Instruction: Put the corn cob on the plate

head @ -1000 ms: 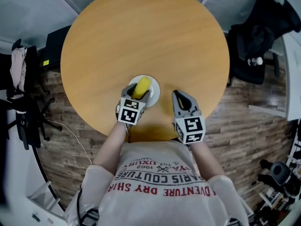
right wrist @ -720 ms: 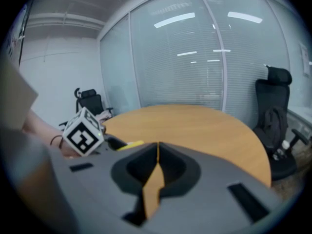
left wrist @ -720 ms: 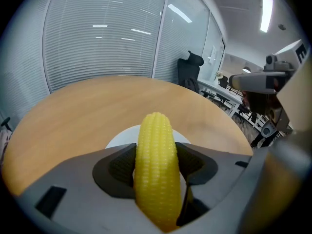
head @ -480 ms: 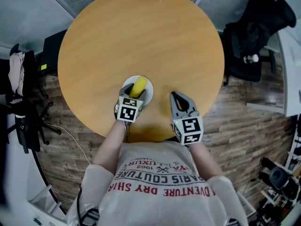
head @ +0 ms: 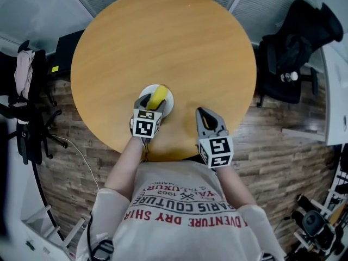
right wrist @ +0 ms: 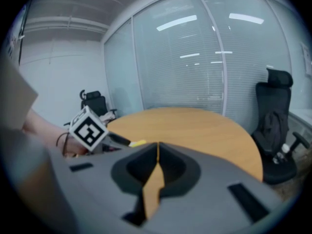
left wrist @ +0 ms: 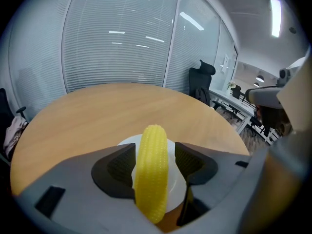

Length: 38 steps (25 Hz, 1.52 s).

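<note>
Currently, the corn cob point(head: 158, 95) is seen lying lengthwise between the 2 jaws of the left gripper point(head: 154, 105), over the white plate point(head: 169, 102). The plate is set on the round wooden table point(head: 163, 37), near the edge closest to the person.

In the left gripper view, the jaws are held narrowly apart, 1 on each side of the corn cob point(left wrist: 152, 174). The left jaw is seen touching or just beside it, while a thin strip of the plate point(left wrist: 176, 182) is shown between the corn cob and the right jaw, so no clamp is seen. The far end of the corn cob is pointed toward the middle of the table, and its near end is seen past the plate's near rim. Whether it is rested on the plate cannot be told.

The right gripper point(head: 200, 111) is held to the right of the plate, apart from it, above the table's near edge. In the right gripper view its 2 jaws point(right wrist: 157, 149) are pressed together with nothing between them. A black office chair point(head: 296, 39) is seen beyond the table on the right.
</note>
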### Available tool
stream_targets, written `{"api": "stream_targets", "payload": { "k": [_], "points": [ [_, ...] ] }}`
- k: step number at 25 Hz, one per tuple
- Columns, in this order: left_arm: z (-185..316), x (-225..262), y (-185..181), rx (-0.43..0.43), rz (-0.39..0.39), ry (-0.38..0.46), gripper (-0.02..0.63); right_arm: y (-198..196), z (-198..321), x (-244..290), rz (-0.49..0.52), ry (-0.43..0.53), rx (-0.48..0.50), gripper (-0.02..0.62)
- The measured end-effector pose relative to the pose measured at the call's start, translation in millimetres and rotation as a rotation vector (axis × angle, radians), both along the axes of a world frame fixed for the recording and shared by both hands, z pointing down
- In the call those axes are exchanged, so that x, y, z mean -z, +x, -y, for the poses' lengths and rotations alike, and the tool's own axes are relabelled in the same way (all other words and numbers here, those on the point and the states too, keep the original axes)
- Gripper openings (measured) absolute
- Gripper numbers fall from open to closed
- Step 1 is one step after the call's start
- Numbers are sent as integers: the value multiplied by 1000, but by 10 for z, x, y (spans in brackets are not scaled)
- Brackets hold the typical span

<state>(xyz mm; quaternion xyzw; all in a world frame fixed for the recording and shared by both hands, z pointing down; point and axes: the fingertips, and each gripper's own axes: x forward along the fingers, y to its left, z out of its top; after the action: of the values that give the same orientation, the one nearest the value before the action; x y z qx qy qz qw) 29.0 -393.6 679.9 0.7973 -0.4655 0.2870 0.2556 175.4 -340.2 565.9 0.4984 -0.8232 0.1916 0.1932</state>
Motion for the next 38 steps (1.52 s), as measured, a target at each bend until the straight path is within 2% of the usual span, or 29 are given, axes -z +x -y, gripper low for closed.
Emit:
{"api": "stream_targets", "payload": {
  "k": [7, 8, 11, 14, 15, 22, 27, 32, 38],
  "points": [
    [-170, 354, -3, 83, -10, 53, 262, 53, -31, 236, 12, 38, 63, 30],
    [-201, 411, -7, 92, -10, 61, 222, 62, -38, 269, 13, 44, 71, 29],
    [-285, 606, -4, 102, -10, 83, 158, 77, -40, 382, 25, 65, 90, 29],
    [-336, 885, -22, 116, -5, 159, 46, 63, -41, 506, 50, 93, 112, 29],
    [-349, 997, -27, 120, -9, 192, 37, 55, -46, 547, 57, 104, 119, 29],
    [-490, 1913, -11, 111, -131, 439, 32, 27, -94, 792, 84, 175, 161, 29],
    [-593, 2474, -18, 98, -157, 621, 32, 31, -76, 920, 88, 214, 187, 29],
    [-728, 2767, 7, 83, -203, 694, 32, 25, -68, 1029, 97, 245, 202, 29],
    [-776, 2816, -56, 104, -204, 706, 32, -32, -62, 1094, 99, 267, 223, 29]
  ]
}}
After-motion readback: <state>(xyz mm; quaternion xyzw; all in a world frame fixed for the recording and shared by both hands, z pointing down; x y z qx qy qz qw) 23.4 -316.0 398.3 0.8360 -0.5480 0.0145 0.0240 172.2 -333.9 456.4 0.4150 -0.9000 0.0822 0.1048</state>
